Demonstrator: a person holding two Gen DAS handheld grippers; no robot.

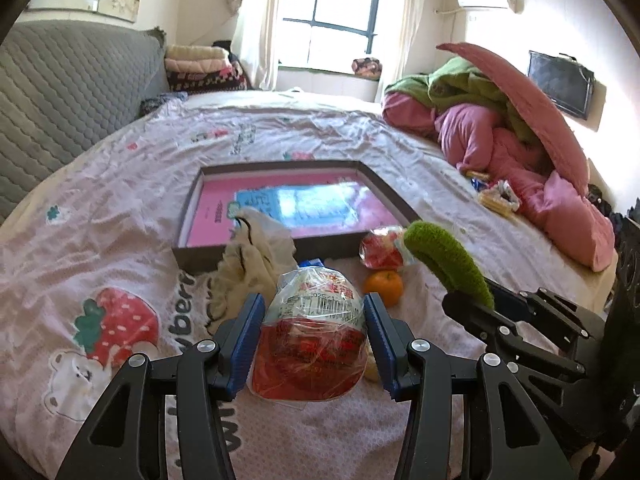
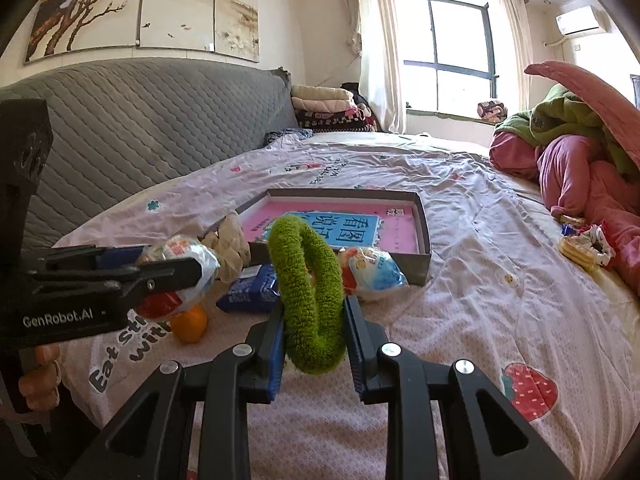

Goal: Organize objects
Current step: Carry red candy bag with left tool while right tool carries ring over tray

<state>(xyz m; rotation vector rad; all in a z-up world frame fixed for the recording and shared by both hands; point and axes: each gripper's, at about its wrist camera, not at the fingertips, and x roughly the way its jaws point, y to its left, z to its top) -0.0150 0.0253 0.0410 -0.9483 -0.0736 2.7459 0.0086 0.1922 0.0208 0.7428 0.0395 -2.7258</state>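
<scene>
My left gripper (image 1: 315, 322) is shut on a red and clear snack bag (image 1: 314, 340), held above the bed; it also shows in the right wrist view (image 2: 188, 268). My right gripper (image 2: 314, 334) is shut on a fuzzy green ring (image 2: 308, 296), also seen from the left wrist (image 1: 448, 258). A shallow dark box (image 1: 192, 258) with a pink and blue book inside lies just beyond, also in the right wrist view (image 2: 424, 264). An orange (image 1: 383, 287), a second snack bag (image 1: 380, 248), a cream cloth (image 1: 256, 256) and a blue packet (image 2: 250, 292) lie in front of the box.
The bed sheet (image 1: 100, 240) is pink with strawberry prints. A pile of pink and green bedding (image 1: 520, 140) sits at the right with small wrappers (image 1: 498, 198) beside it. A grey quilted headboard (image 2: 140, 128) runs along the left. Folded blankets (image 2: 328, 110) lie by the window.
</scene>
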